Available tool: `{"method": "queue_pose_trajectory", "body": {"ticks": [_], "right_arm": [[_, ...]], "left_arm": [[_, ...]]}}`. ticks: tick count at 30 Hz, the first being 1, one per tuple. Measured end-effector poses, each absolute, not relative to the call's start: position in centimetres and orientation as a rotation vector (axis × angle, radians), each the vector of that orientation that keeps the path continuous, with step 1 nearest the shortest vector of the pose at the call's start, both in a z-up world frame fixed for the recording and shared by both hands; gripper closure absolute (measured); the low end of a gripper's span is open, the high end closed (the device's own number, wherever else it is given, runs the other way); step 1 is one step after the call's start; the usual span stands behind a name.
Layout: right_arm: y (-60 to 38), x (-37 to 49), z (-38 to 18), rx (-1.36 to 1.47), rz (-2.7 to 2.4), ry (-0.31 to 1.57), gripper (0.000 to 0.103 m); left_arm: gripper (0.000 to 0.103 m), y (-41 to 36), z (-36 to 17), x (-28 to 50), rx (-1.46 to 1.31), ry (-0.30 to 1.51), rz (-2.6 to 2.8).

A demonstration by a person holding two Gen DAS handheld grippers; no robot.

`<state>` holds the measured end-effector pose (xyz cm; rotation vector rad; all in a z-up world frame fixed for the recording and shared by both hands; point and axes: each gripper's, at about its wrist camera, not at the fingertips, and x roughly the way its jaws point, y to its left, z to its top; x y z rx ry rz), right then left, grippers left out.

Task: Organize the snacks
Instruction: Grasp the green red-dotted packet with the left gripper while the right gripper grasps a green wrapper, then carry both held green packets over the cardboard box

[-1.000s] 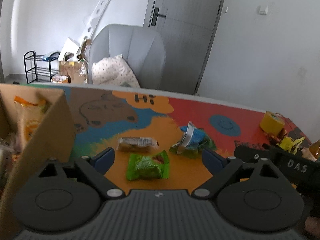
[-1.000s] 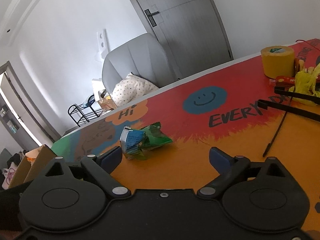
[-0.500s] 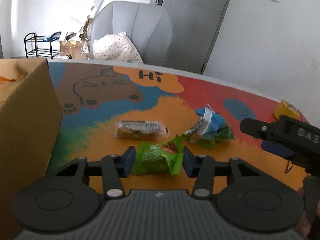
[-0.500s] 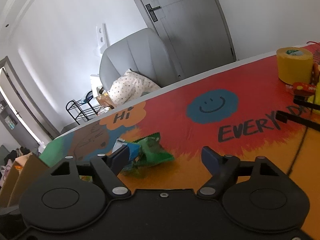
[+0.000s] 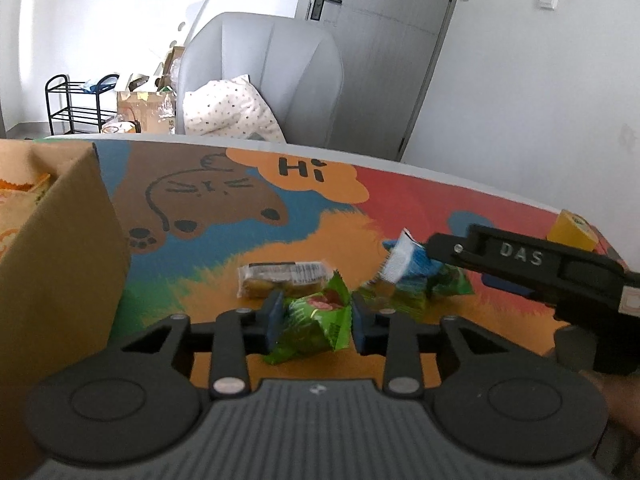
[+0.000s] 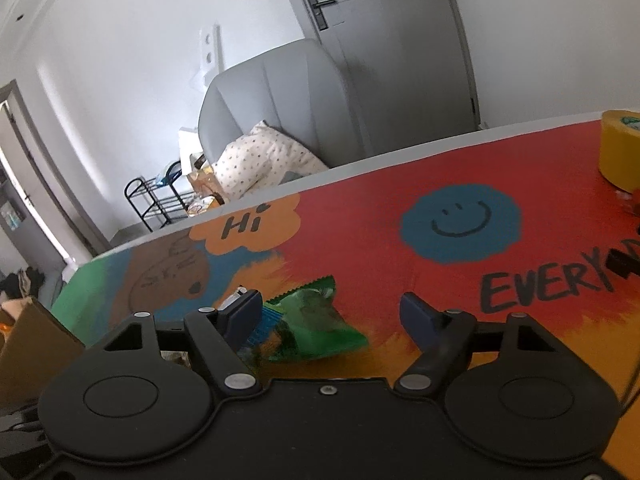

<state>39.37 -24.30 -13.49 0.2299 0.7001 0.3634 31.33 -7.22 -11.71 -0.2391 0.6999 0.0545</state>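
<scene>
Between the left gripper's [image 5: 312,317] jaws, a crinkly green packet [image 5: 310,326] is pinched; right gripper [image 6: 332,314] gapes.

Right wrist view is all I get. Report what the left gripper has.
Observer: The left gripper has its jaws closed on a green packet, one pad on each side.
Operator: Name what lies just past it.
Observer: A bar in clear wrap lies right behind that packet.
Operator: Give me the box's contents.
Observer: The cardboard box on the left is open, and orange wrappers show inside.
</scene>
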Motion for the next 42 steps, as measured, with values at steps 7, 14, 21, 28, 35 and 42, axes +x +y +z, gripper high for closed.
{"method": "queue_pose_trajectory", "body": {"ticks": [7,14,21,28,35,42], "right_arm": [[-24.1,38.6,-13.6,0.194,0.394,0.713,0.071],[-25.9,36.1,-13.6,0.223,0.383,0.713,0.074],[-27.2,33.5,-13.5,0.236,0.369,0.724,0.079],[-27.8,30.9,-13.3,0.245,0.374,0.723,0.079],[-28.3,29.1,-12.3,0.264,0.374,0.689,0.079],[-27.5,28.0,-10.5,0.253,0.379,0.650,0.079]], "left_arm": [[0.042,-7.5,-12.6,31.4,-0.223,0.724,0.079],[0.064,-7.7,-12.4,30.8,-0.219,0.709,0.069],[0.070,-8.4,-11.9,29.4,-0.218,0.707,0.040],[0.074,-8.8,-11.4,27.6,-0.217,0.695,0.017],[0.077,-8.7,-10.8,26.2,-0.234,0.690,0.000],[0.077,-8.4,-9.2,24.6,-0.248,0.648,-0.014]]}}
